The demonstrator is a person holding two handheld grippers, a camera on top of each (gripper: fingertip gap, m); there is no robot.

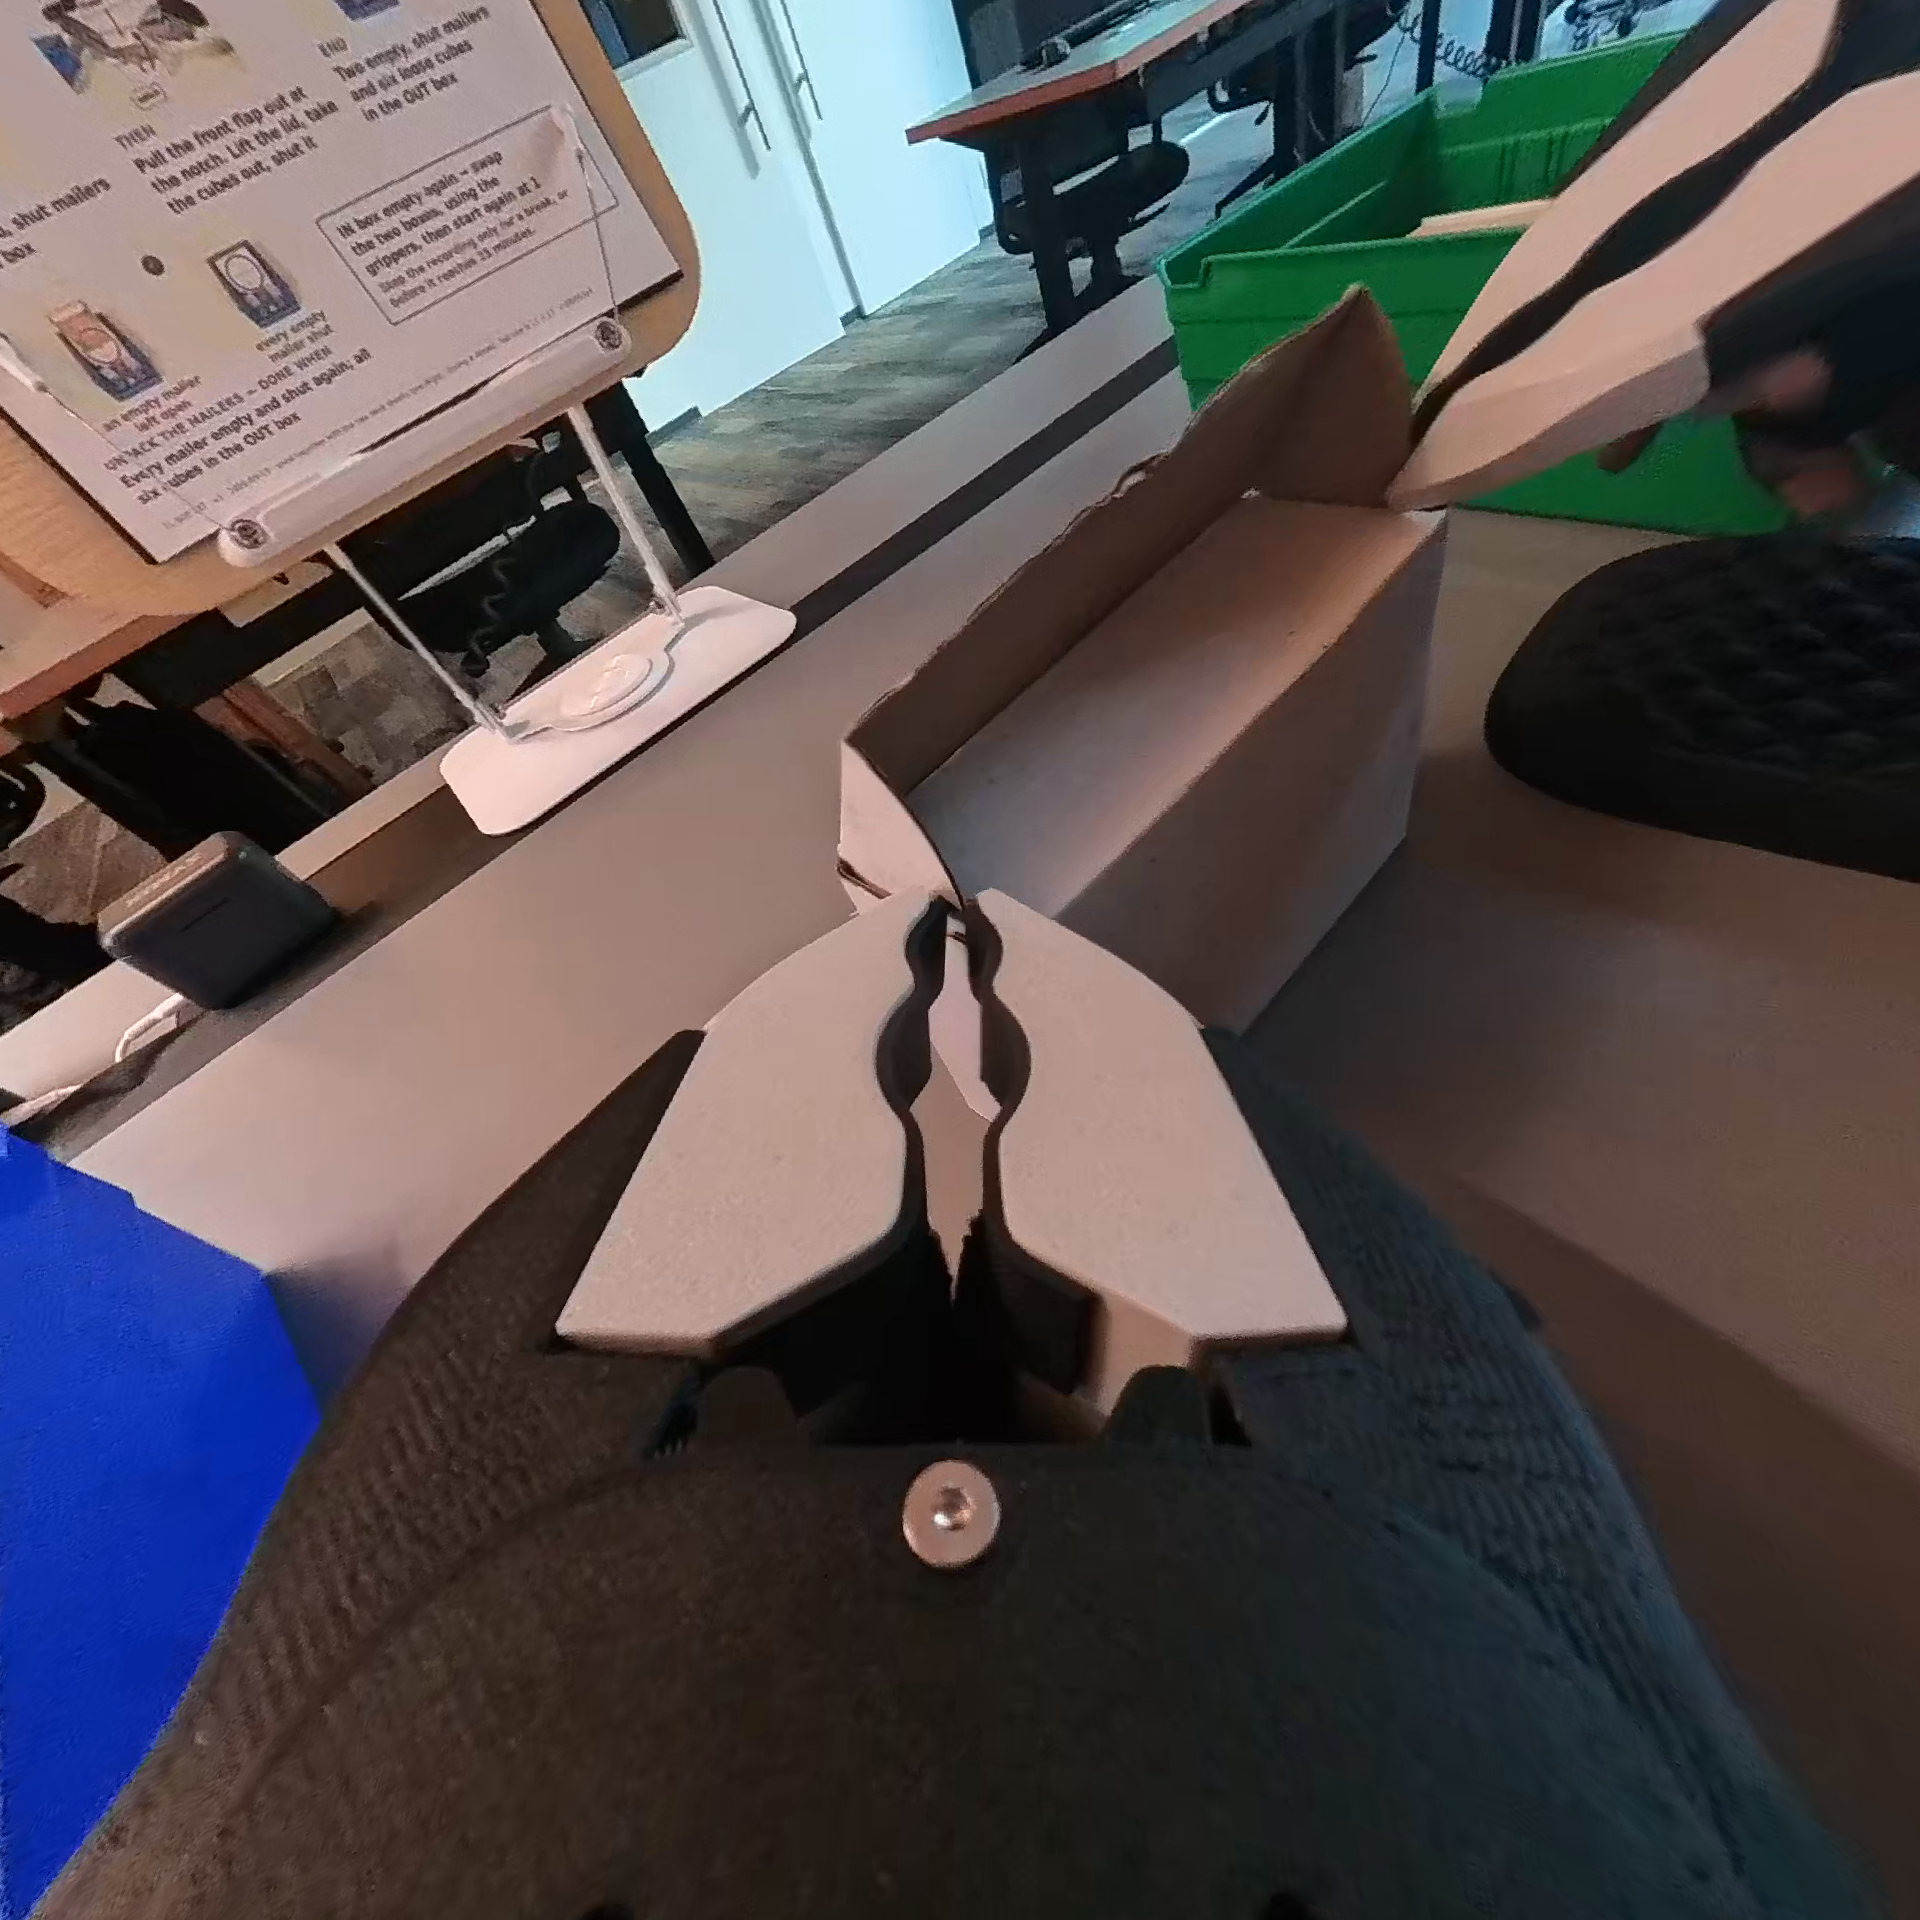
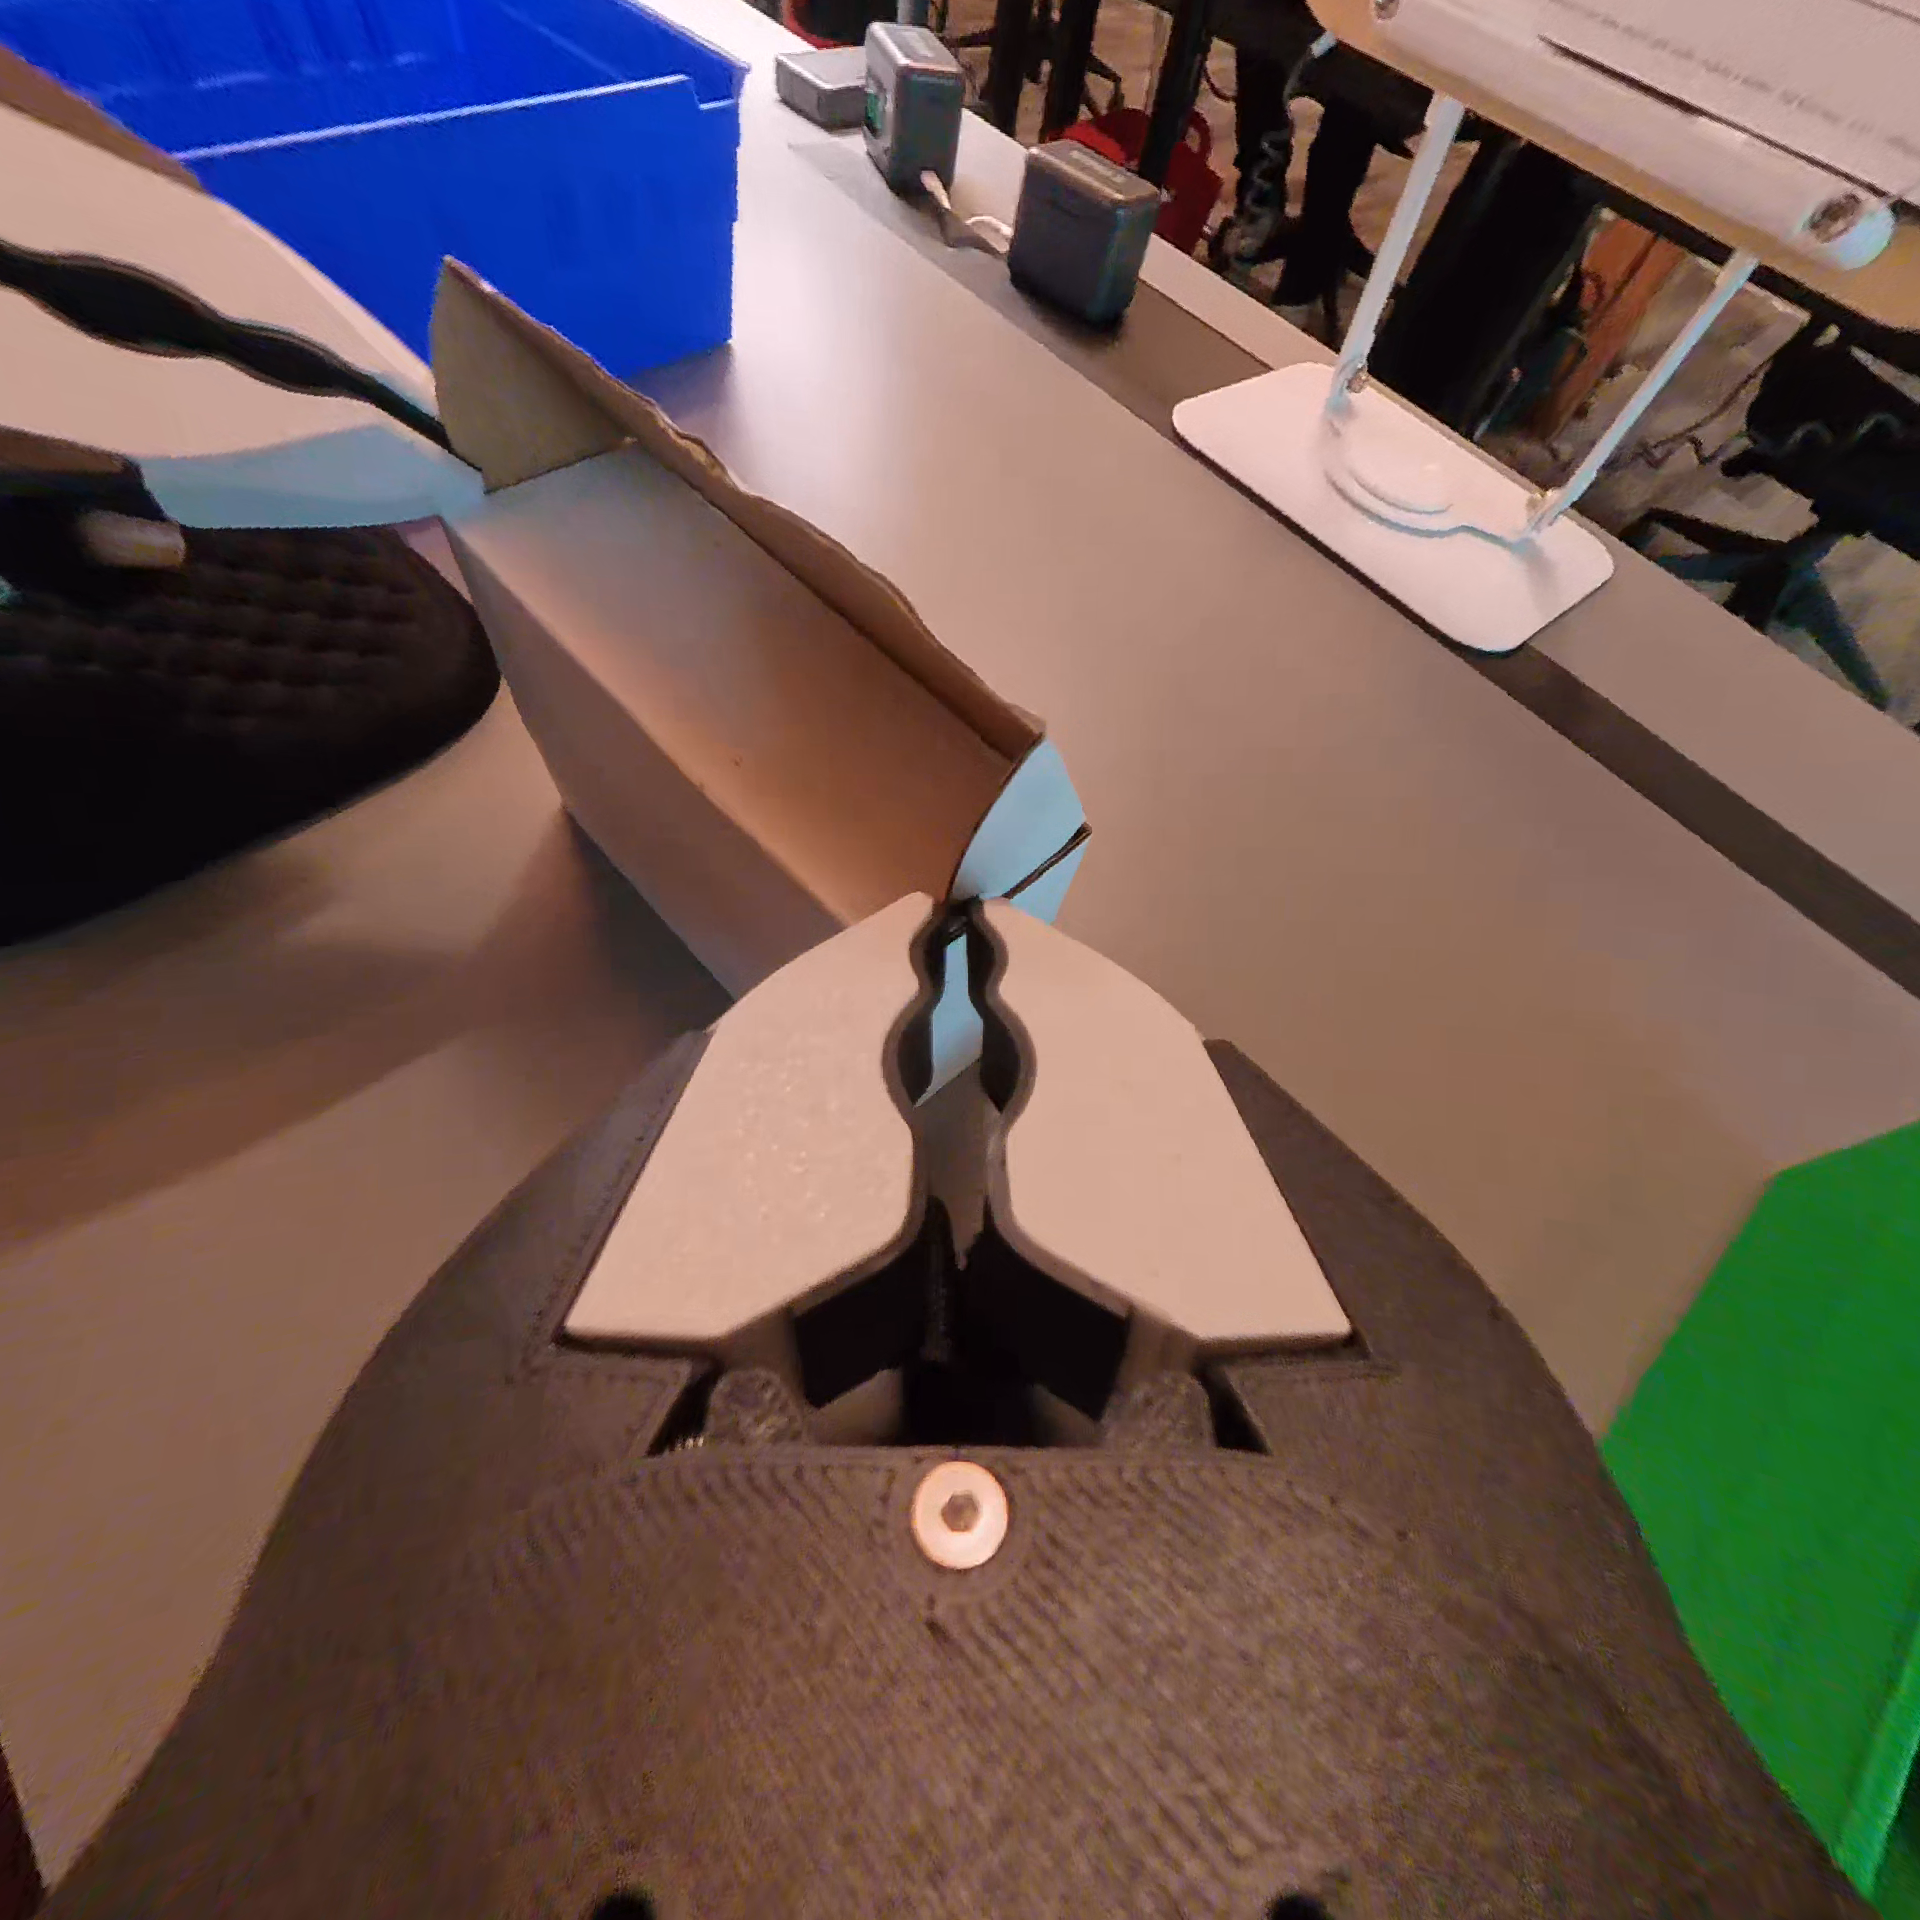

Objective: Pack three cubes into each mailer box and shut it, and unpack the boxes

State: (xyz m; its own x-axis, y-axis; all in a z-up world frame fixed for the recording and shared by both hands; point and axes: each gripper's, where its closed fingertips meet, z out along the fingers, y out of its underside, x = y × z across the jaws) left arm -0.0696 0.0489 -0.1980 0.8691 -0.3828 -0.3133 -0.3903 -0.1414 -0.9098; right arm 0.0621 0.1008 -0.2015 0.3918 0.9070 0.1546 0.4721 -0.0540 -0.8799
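A white mailer box (image 1: 1195, 727) with a brown inside stands on the grey table, its long flap raised. My left gripper (image 1: 956, 914) is shut on the near corner of that flap. My right gripper (image 1: 1413, 457) pinches the flap's far corner. In the right wrist view the same box (image 2: 707, 665) runs away from me. There my right gripper (image 2: 956, 914) is shut on the near white corner tab, and my left gripper (image 2: 447, 447) grips the far end. No cubes show, and the box's inside is hidden.
A green bin (image 1: 1351, 270) stands behind the box and a blue bin (image 1: 104, 1455) at the near left; they also show in the right wrist view, blue (image 2: 468, 156) and green (image 2: 1766, 1455). A white sheet stand (image 1: 623, 675) and dark grey devices (image 2: 1081, 229) line the table's far edge. There is about 15 cm between the tips of the two grippers.
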